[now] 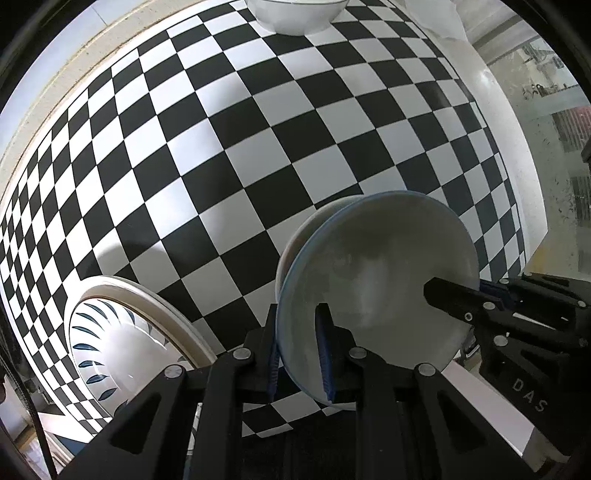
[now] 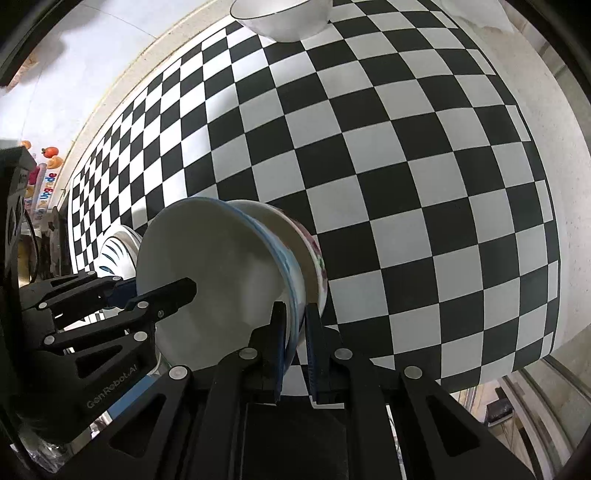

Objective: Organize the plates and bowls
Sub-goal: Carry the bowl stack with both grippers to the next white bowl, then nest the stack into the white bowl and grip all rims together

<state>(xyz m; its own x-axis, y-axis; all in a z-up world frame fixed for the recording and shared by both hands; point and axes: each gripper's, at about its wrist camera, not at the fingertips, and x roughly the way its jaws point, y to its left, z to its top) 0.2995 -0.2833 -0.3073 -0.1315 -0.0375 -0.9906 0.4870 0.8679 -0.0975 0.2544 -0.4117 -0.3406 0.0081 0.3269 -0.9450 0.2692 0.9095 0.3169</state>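
My left gripper (image 1: 301, 354) pinches one edge of the blue-rimmed bowl (image 1: 376, 280), and my right gripper (image 2: 295, 347) pinches the other edge. The bowl hangs over the checkered table (image 1: 229, 147), beside a leaf-patterned plate (image 1: 122, 332). A white bowl (image 1: 295, 16) sits far off.

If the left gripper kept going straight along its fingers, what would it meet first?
Probably the checkered tabletop. The left gripper, shut on the bowl rim, points down at bare squares. The bowl hangs lower, so it would likely touch first; depth is unclear.

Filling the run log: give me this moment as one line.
left gripper: shut on bowl rim | right gripper: shut on opposite rim | bowl above checkered cloth
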